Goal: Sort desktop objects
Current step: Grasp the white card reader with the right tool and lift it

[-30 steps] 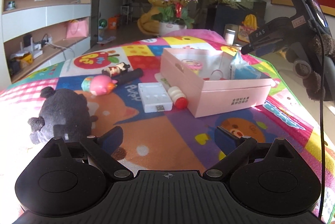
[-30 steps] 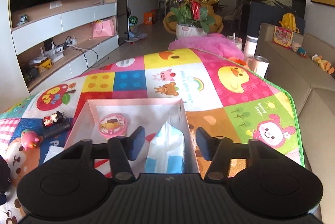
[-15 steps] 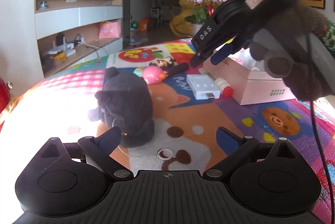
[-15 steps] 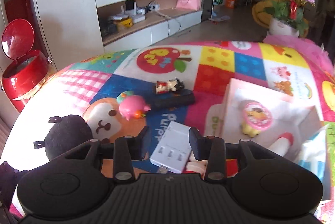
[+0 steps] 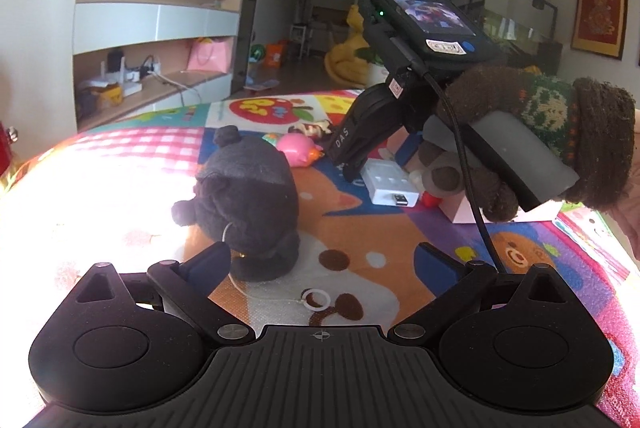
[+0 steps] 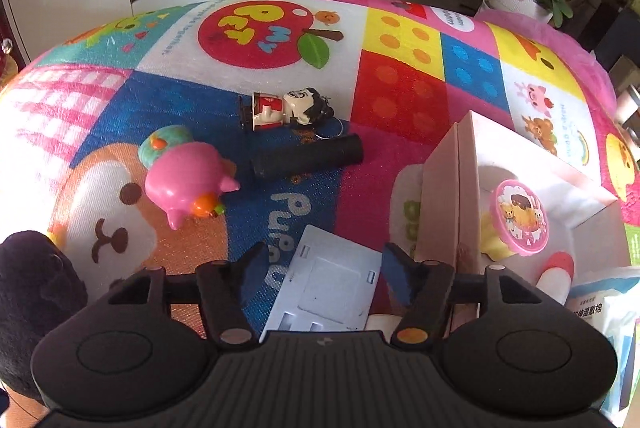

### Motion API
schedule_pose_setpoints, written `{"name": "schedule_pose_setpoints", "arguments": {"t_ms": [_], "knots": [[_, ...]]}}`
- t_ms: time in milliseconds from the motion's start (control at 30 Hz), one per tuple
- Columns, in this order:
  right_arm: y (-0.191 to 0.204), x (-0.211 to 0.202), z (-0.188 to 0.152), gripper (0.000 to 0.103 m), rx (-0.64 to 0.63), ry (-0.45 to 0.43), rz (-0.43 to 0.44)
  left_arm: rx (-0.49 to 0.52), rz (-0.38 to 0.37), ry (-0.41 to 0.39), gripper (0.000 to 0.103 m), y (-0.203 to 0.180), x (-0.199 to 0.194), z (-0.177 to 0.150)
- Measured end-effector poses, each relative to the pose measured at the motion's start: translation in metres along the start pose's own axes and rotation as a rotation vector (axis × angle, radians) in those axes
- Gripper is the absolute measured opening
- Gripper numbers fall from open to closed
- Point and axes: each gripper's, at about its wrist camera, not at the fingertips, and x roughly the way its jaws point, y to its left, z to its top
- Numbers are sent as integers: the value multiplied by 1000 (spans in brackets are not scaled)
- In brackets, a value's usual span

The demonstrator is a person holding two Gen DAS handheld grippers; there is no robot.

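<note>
My right gripper [image 6: 325, 264] points down over a white flat charger [image 6: 330, 280] lying on the mat beside the pink box [image 6: 440, 196]. Its jaws are opening and stand either side of the charger without pressing on it. In the left wrist view a gloved hand holds that gripper [image 5: 354, 174] above the charger [image 5: 390, 184]. My left gripper [image 5: 324, 260] is open and empty, just in front of a black plush toy [image 5: 248, 196]. The box holds a pink round case [image 6: 520, 214], a red-capped tube [image 6: 556, 274] and a tissue pack [image 6: 600, 312].
A pink pig toy [image 6: 184, 184], a black cylinder [image 6: 306, 158] and a small toy figure [image 6: 286, 108] lie on the colourful mat [image 6: 400, 88] beyond the charger. The black plush [image 6: 32, 280] sits at the near left. A white ring on a string [image 5: 316, 298] lies by the plush.
My right gripper has left the box, swung left and sunk over the white charger, and its jaws have widened. The left view has drawn closer to the black plush.
</note>
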Motion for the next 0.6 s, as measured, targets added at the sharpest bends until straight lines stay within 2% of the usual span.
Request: {"name": "schedule_pose_setpoints", "arguments": {"t_ms": [100,200,233,400,600], "knots": [[2,-2,-5,64,-19,-24,10,1,1,1,101,-1,0,0],[0,-17,-19,51,-56,-61,78,-13,-4,8,101,1,0,1],[-1,-23,-27,51,-66,-69,116,-14,-7,8,101,1,0,1],[-5,-55,-76,47,-148,-112,212,15,-27,8,101,-5,-2,1],[-36,-94,-145,47,-131,-122,296,50,-19,22,101,-10,0,0]]}}
